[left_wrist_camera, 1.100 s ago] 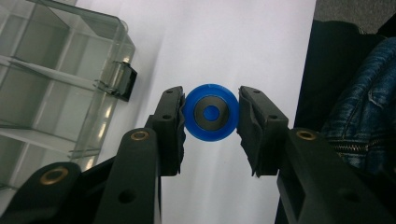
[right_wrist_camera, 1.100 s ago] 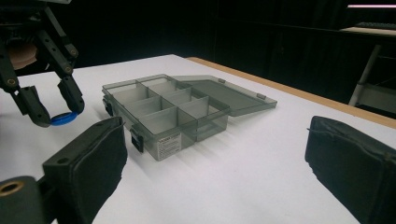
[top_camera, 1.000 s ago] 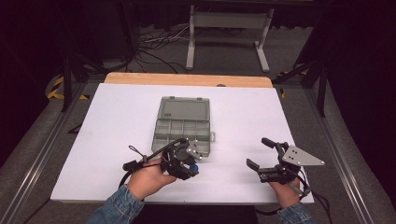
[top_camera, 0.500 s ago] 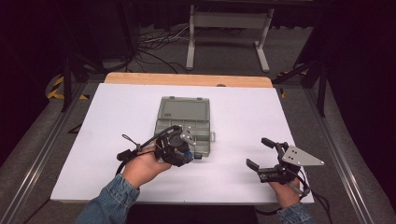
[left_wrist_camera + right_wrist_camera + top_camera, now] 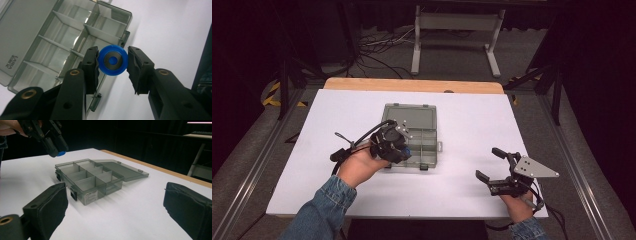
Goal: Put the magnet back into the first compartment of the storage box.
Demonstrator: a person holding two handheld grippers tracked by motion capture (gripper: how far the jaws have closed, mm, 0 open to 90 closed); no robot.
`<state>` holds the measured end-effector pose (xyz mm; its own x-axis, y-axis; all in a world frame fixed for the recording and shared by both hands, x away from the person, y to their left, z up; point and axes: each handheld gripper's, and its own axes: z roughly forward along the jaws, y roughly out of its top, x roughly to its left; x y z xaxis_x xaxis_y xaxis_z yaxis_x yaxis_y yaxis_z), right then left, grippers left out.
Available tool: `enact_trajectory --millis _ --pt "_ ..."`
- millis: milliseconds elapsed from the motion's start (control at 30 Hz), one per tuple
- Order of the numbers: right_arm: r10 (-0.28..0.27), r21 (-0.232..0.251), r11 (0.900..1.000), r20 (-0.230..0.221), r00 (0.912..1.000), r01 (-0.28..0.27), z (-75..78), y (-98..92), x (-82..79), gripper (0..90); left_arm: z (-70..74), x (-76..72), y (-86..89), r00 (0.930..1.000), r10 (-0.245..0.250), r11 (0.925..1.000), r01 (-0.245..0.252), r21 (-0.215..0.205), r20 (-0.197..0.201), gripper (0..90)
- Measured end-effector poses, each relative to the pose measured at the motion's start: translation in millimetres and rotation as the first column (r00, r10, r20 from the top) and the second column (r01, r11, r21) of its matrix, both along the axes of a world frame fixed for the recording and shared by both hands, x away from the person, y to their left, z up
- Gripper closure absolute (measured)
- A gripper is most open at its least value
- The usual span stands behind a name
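A clear grey compartment box (image 5: 422, 142) lies open in the middle of the table, lid (image 5: 408, 115) flat on the far side, its sections (image 5: 75, 37) empty. My left gripper (image 5: 112, 65) is shut on a small blue round disc (image 5: 112, 60) with a grey ring on its face. It holds the disc just above the box's near left corner (image 5: 404, 150). The right gripper view has that gripper (image 5: 53, 145) and the disc (image 5: 61, 153) hovering over the box (image 5: 90, 178). My right gripper (image 5: 488, 163) rests open near the table's front right, nothing between its pads (image 5: 47, 207).
A white sheet (image 5: 472, 120) covers the table, with a wooden edge (image 5: 412, 85) at the far side. Beyond it stand a metal frame (image 5: 457, 35) and floor cables. Dark rails run along both sides of the table.
My left hand has carried the blue disc up and away from the front edge, over the box's near left corner. The right gripper has stayed where it was.
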<state>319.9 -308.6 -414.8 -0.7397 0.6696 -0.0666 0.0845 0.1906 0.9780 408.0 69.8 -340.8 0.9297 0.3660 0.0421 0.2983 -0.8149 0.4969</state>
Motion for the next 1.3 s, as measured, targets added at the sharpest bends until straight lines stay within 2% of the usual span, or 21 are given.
enact_trajectory --millis 300,467,633,1000,1300 --pt "-0.001 -0.002 1.000 -0.001 1.0000 0.001 0.0 -0.3 0.2 6.2 2.9 13.4 9.1 0.9989 0.048 0.9988 -0.048 -0.012 0.002 62.3" --pt "0.000 -0.003 1.000 -0.002 1.0000 0.000 -0.2 0.0 0.4 6.2 5.3 21.7 15.8 0.9965 0.083 0.9956 -0.083 -0.043 0.000 62.3" --pt "-0.002 -0.004 1.000 -0.003 1.0000 0.002 -0.3 -0.6 0.4 6.2 5.2 28.9 19.5 0.9940 0.109 0.9931 -0.109 -0.044 0.002 62.3" --pt "0.001 0.000 1.000 -0.004 1.0000 -0.001 -0.7 -0.5 0.8 6.2 0.3 51.6 31.0 0.9821 0.187 0.9808 -0.188 -0.052 -0.020 62.3" --pt "-0.001 0.003 1.000 -0.004 1.0000 0.001 -0.7 -1.5 0.9 6.2 -8.1 69.1 38.6 0.9641 0.263 0.9630 -0.265 -0.050 -0.037 62.3"
